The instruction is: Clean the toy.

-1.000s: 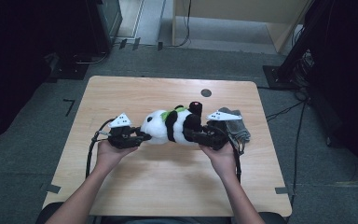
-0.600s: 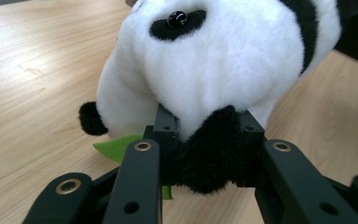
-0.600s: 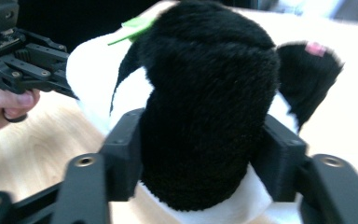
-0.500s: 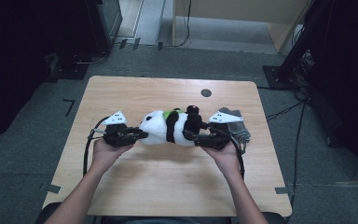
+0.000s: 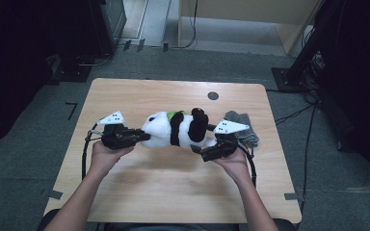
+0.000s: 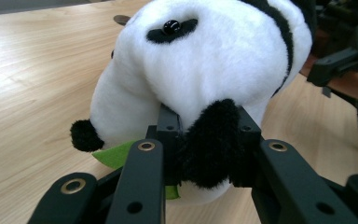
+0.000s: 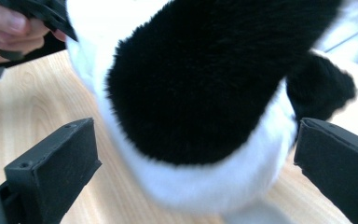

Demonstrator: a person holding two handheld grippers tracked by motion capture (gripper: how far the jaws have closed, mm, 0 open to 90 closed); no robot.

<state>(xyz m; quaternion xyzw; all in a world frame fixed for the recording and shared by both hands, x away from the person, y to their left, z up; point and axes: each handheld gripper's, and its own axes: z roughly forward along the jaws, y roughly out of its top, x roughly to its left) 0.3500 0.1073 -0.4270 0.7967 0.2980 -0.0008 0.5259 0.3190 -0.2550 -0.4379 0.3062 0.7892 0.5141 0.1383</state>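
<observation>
One plush panda (image 5: pixel 178 130), one grey cloth (image 5: pixel 242 129), two grippers on one wooden table (image 5: pixel 139 96).

Left gripper (image 6: pixel 205 140): clamped on a black ear of the panda, head directly ahead of the jaws.

Right gripper (image 7: pixel 191 149): jaws wide apart, just been opening, panda's black-and-white body between them, pads clear of the fur.

High view: cloth just beyond the right gripper. Left gripper view: green leaf (image 6: pixel 116 154) beneath the head.

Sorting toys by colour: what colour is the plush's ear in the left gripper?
Black ear, clearest in the left gripper view.
</observation>
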